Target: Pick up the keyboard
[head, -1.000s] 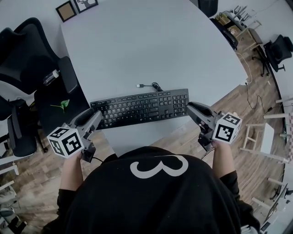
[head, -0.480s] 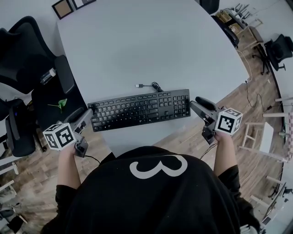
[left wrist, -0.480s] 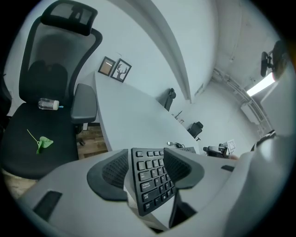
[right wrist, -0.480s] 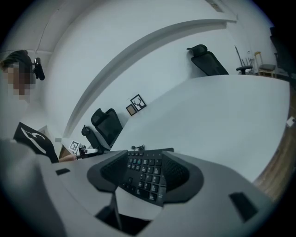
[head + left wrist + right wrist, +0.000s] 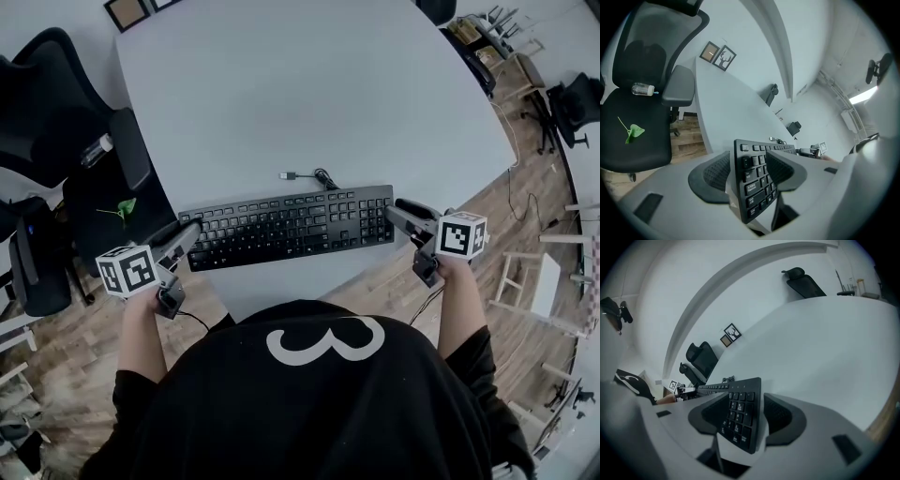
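Note:
A black keyboard [image 5: 286, 225] lies flat near the front edge of the grey table [image 5: 309, 94], its cable [image 5: 309, 175] coiled just behind it. My left gripper [image 5: 187, 236] stands at the keyboard's left end. In the left gripper view the keyboard end [image 5: 754, 187] sits between the open jaws, with a gap beside one pad [image 5: 717, 171]. My right gripper [image 5: 394, 214] is at the right end. Its jaws straddle the number-pad end [image 5: 738, 420] and stand wide, not pressing on it.
A black office chair [image 5: 47, 122] stands to the left of the table, with a plastic bottle [image 5: 97, 150] and a green leaf [image 5: 125, 208] on its seat. Two picture frames [image 5: 131, 11] lie at the table's far-left corner. More chairs [image 5: 572, 103] stand on the wooden floor at right.
Both grippers have sunk and closed in on the keyboard's two ends, so each end now lies between open jaws. The keyboard has stayed on the table.

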A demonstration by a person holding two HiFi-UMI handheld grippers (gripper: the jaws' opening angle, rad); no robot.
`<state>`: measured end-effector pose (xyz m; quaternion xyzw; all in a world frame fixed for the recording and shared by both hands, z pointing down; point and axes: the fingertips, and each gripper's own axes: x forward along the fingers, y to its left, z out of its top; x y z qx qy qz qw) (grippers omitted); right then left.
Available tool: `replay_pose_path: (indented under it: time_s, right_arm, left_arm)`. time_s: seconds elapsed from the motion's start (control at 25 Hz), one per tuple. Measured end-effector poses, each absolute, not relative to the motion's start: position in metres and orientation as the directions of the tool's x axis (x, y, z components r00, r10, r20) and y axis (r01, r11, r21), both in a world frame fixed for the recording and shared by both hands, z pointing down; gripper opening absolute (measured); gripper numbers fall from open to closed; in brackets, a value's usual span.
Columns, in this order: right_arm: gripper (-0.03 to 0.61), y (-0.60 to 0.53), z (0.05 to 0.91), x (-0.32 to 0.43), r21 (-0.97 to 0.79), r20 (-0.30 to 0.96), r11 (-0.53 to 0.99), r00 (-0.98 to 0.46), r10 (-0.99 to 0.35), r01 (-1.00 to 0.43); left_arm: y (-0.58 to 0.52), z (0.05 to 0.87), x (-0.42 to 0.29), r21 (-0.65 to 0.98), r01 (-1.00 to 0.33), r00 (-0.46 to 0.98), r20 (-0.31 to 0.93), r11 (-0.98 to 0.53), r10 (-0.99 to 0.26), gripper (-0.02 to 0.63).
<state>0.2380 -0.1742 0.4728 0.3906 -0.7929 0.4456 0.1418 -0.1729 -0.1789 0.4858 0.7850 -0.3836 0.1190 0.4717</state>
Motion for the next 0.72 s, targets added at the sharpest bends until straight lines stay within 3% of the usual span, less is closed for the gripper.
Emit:
replay_pose_path:
  time_s: [0.72]
  right_arm:
    - [0.218, -0.179, 0.491, 0.224, -0.625, 0.598, 0.277, -0.676, -0.430, -0.730]
  left_arm:
    - [-0.177, 0.495, -0.157, 0.695, -0.673, 0.721, 0.541, -0.252, -0.433, 0.232]
